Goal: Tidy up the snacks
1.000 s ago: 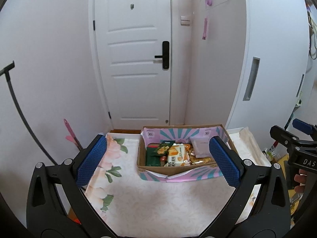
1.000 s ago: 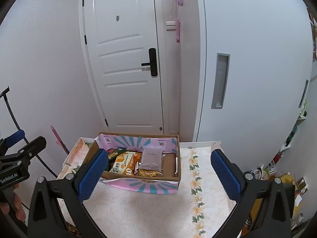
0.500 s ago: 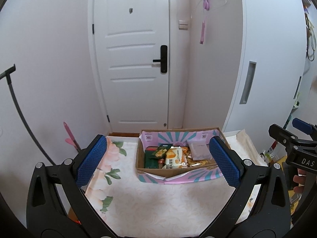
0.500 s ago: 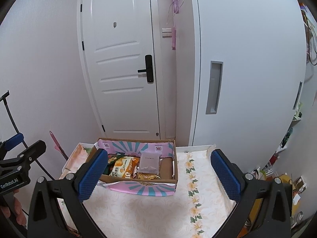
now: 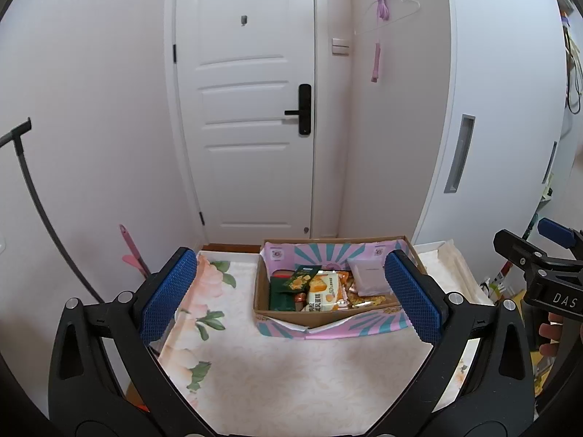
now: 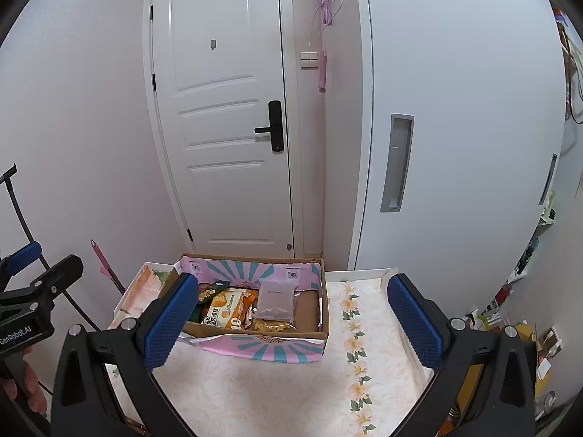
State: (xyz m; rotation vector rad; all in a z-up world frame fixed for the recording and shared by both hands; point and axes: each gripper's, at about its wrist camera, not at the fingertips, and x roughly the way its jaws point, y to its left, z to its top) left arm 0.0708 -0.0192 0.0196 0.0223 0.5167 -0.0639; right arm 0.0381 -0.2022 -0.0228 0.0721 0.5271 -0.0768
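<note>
So both tools are just hanging in the air above the near end of the desk [image 5: 291, 375], and neither one has anything in it. The left tool [image 5: 289, 296] has its blue padded fingers [image 5: 165, 296] spread wide, and the right tool [image 6: 291, 318] is spread just as wide, nothing between the pads on either.

The snacks are all sitting in a shallow cardboard box [image 5: 320, 322] with a pink and teal sunburst print, which rests toward the far end of the desk, on a floral cloth. From the right wrist camera the same box [image 6: 255, 344] sits left of centre, with bare cloth to its right. Inside it, going left to right: a dark green packet [image 5: 282, 295] at the left side, an orange and white biscuit bag [image 5: 324, 291] roughly in the middle, and a flat grey pouch [image 5: 368, 278] lying over some yellowish snacks at the right. There's a bit of empty brown box floor to the right of the grey pouch in the right wrist view. The box's near wall looks a little bent in the middle.

Behind the desk there's a white door [image 5: 247, 109] with a black handle [image 5: 302, 113], and a white cabinet [image 6: 455, 127] to the right of it. A pink thing hangs from a hook on the wall [image 5: 379, 29] between them.
</note>
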